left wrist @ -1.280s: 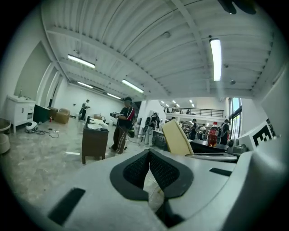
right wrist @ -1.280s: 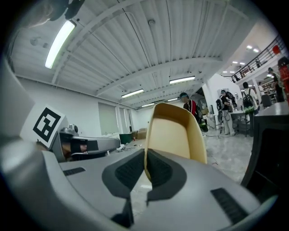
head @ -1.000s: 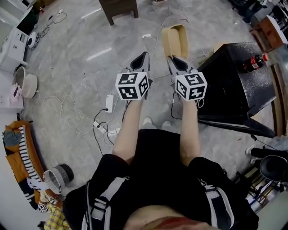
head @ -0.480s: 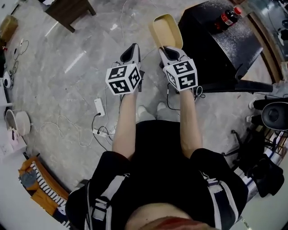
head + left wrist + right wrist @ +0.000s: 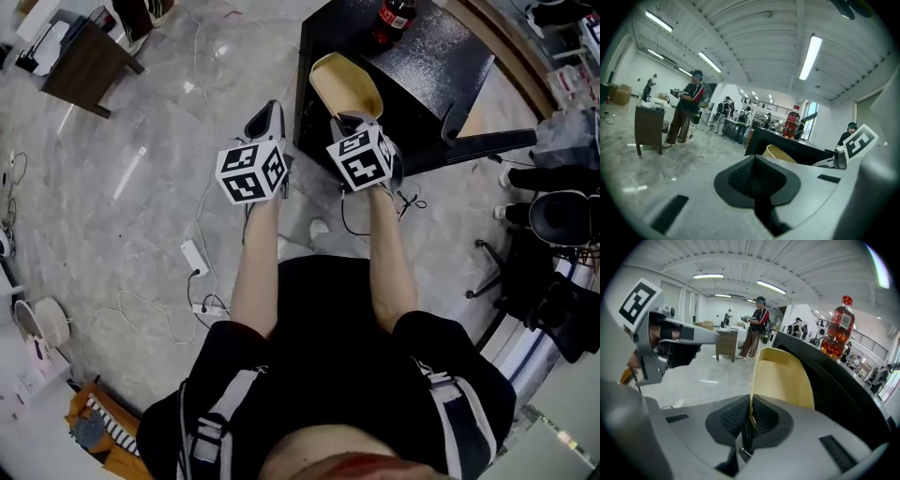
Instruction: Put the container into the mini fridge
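Note:
My right gripper (image 5: 349, 120) is shut on the rim of a pale yellow container (image 5: 344, 86), held in the air over the near corner of the black mini fridge (image 5: 412, 66). In the right gripper view the container (image 5: 782, 378) stands up out of the closed jaws, with the fridge's black top (image 5: 834, 390) just right of it. My left gripper (image 5: 270, 114) hangs beside it over the floor, shut and empty; its jaws (image 5: 757, 174) meet with nothing between them. The fridge door (image 5: 487, 146) stands swung out at the right.
A red soda bottle (image 5: 392, 15) stands on the fridge top. A brown side table (image 5: 86, 64) is at the far left, a power strip (image 5: 194, 257) and cables lie on the marble floor, and a black office chair (image 5: 562, 217) sits to the right. People stand in the distance.
Both grippers and the container have come closer to the fridge; the container now hangs over its near corner. The view has swung right, bringing the fridge toward the centre.

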Tool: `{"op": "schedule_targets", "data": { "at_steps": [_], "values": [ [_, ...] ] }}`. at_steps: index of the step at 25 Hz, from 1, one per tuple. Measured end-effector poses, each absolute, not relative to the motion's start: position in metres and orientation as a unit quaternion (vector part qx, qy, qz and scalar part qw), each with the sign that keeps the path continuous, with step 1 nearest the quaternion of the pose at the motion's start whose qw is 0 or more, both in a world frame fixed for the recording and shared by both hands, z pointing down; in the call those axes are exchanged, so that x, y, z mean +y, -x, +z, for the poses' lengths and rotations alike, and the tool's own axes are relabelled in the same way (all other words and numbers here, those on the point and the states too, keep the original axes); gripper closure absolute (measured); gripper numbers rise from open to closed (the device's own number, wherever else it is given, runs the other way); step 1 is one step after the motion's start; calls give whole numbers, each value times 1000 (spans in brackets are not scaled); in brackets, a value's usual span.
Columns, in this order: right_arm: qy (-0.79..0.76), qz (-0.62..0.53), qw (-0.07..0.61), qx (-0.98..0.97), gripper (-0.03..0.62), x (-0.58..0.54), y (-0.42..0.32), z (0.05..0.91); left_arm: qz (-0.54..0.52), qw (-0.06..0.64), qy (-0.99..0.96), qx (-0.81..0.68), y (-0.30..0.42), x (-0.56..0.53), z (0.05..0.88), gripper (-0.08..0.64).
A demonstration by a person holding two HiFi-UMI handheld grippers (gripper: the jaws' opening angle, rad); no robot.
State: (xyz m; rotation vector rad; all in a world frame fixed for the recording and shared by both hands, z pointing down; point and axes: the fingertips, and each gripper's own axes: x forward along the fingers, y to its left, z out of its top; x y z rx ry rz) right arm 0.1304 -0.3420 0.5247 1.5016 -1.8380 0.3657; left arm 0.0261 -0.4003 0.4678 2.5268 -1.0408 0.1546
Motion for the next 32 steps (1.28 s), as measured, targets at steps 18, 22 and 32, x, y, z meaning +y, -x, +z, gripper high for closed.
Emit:
{"op": "schedule_targets", "data": {
  "at_steps": [18, 22, 32],
  "values": [
    [-658, 110, 456, -589, 572, -360, -235, 563, 65, 172, -926, -329, -99, -427, 453, 551],
    [-674, 103, 435, -587, 526, -365, -237, 555, 69, 170, -928, -324, -98, -427, 452, 551],
    [-684, 73, 295, -664, 568, -390, -194, 511, 60, 166, -922, -344, -72, -436, 449, 551]
  ]
}}
